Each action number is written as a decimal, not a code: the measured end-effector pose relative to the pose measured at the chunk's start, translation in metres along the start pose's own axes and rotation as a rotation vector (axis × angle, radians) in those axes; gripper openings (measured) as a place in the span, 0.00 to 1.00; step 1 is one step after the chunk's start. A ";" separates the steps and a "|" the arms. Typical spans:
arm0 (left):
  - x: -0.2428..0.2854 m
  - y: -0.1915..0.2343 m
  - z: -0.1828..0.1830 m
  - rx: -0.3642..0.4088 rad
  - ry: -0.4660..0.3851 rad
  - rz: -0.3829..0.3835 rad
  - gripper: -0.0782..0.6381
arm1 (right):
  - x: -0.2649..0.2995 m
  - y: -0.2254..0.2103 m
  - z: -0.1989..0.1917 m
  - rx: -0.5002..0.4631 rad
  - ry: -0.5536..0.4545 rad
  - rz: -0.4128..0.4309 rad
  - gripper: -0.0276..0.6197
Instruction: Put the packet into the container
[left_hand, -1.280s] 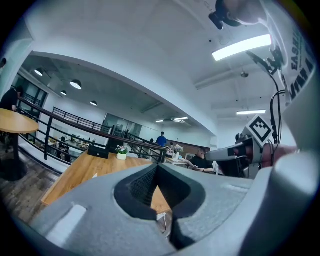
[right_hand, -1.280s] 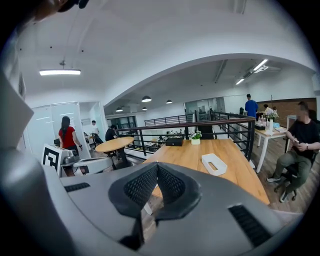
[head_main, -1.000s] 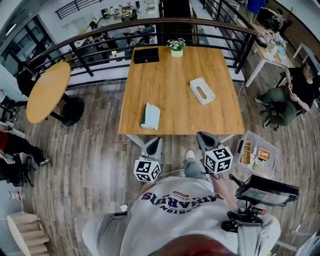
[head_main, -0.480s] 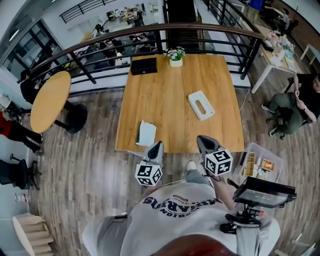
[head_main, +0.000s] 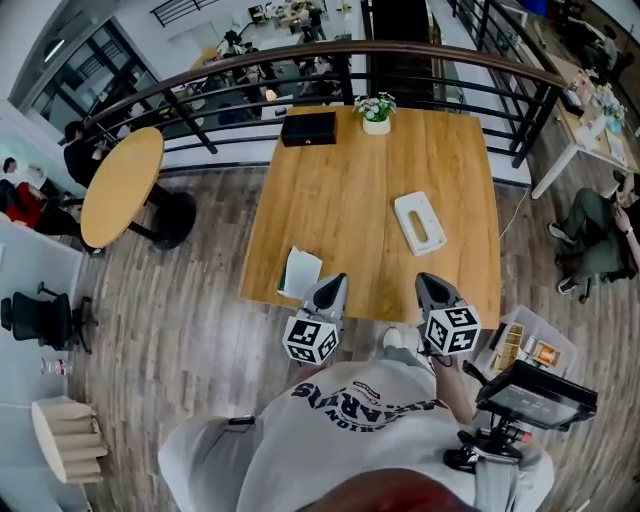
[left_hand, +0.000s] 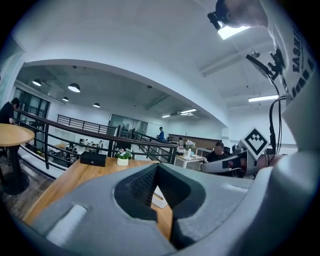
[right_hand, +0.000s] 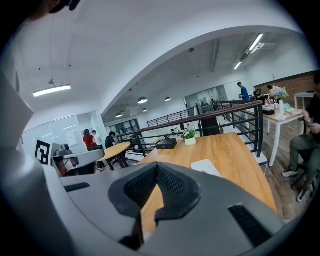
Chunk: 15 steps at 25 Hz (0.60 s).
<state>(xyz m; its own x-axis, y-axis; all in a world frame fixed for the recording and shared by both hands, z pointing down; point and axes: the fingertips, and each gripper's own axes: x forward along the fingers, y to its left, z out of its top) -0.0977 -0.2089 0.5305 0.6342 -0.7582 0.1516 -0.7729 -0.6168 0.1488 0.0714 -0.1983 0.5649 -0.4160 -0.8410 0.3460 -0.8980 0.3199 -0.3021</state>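
Observation:
A pale teal-and-white packet lies flat at the front left edge of the wooden table. The white container, a flat box with a slot in its top, sits right of the middle; it also shows between the jaws as a white container and a white container. My left gripper hovers over the table's front edge just right of the packet, shut and empty. My right gripper hangs at the same edge below the container, jaws together with nothing in them.
A black box and a small flower pot stand at the table's far edge, in front of a dark railing. A round table stands to the left. On the floor at right are a clear bin and a tripod-mounted screen.
The person has stepped up to the table. Both grippers moved forward from over the floor to the table's front edge, still shut.

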 end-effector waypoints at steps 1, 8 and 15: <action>0.006 -0.001 0.001 0.004 0.003 -0.001 0.11 | 0.002 -0.006 0.002 0.005 -0.003 -0.002 0.05; 0.041 -0.009 0.016 0.023 0.004 0.013 0.11 | 0.009 -0.040 0.020 0.015 -0.010 0.011 0.05; 0.078 -0.018 0.042 0.055 -0.016 0.057 0.11 | 0.014 -0.073 0.036 0.018 0.007 0.020 0.05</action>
<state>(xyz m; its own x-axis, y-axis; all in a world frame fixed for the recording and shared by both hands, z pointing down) -0.0355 -0.2660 0.4982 0.5889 -0.7954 0.1430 -0.8080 -0.5827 0.0864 0.1367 -0.2493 0.5598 -0.4345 -0.8315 0.3461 -0.8871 0.3284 -0.3244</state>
